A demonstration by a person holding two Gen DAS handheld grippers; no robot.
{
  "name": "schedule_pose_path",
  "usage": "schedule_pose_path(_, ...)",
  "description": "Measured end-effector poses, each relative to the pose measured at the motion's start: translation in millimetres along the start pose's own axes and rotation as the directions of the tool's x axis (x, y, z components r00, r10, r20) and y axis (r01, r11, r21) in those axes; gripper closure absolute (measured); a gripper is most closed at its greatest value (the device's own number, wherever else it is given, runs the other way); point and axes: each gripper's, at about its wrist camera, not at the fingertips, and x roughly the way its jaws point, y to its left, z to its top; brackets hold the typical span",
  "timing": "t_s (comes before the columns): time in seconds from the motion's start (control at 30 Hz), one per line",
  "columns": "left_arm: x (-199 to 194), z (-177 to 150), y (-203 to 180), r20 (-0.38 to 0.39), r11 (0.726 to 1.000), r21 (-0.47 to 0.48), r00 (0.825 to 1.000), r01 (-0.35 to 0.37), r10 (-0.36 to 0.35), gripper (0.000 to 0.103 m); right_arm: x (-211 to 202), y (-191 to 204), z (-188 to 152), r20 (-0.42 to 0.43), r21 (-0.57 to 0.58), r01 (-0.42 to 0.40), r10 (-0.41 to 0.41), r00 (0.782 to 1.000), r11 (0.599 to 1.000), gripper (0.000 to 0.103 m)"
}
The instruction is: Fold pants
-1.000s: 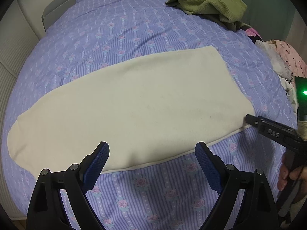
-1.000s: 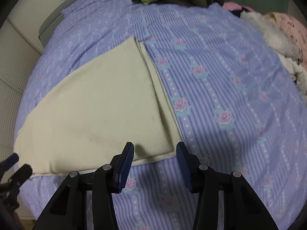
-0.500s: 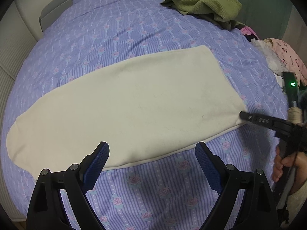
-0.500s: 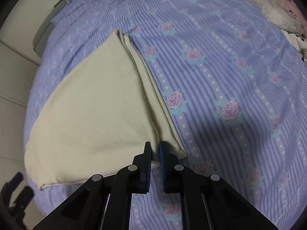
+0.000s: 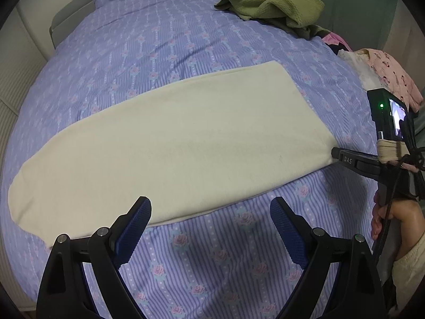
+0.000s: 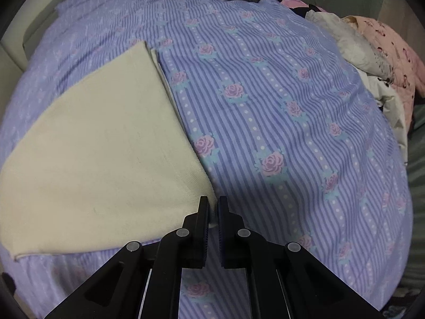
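Cream pants (image 5: 170, 143) lie flat on the bed as one long strip, running from lower left to upper right. My left gripper (image 5: 211, 226) hovers open over the bedspread just below the strip's near edge, nothing between its blue pads. In the right wrist view the same pants (image 6: 101, 154) fill the left half. My right gripper (image 6: 211, 207) is shut on their near right corner, a little cream cloth showing between the pads. From the left wrist view, that gripper's tip (image 5: 335, 154) meets the strip's right end, and a hand (image 5: 390, 220) holds its handle.
The bed has a purple striped spread with roses (image 6: 279, 111). A green knit garment (image 5: 271, 0) is heaped at the far end. Pink and white clothes (image 6: 372, 50) are piled along the right edge. A pale headboard (image 5: 16, 61) runs along the left.
The right gripper's jaws went from wide apart to shut on the pants' near right corner and tipped further down. The left gripper stayed open in place.
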Motion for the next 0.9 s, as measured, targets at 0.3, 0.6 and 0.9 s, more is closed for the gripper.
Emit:
schedule_pose_path(0.3,-22,-15,31,0.030,0.998,-0.060,0.999,-0.027,0.029,0.011,-51,20,-9,0.131,-0.145,0.212,-0.193,0.972,0.966,0.043)
schedule_pose_path(0.6,-89,-71,107,0.144,0.985,-0.162,0.985,-0.067,0.091,0.011,-153,114,-51,0.268,-0.359,0.045,0.057,0.962,0.932,0.041)
schedule_pose_path(0.9,-141,-150,230,0.179,0.943,-0.309,0.965,-0.128,0.190,0.011,-200,259,-142,0.195,-0.580,-0.161,0.328,0.925,0.798,0.041)
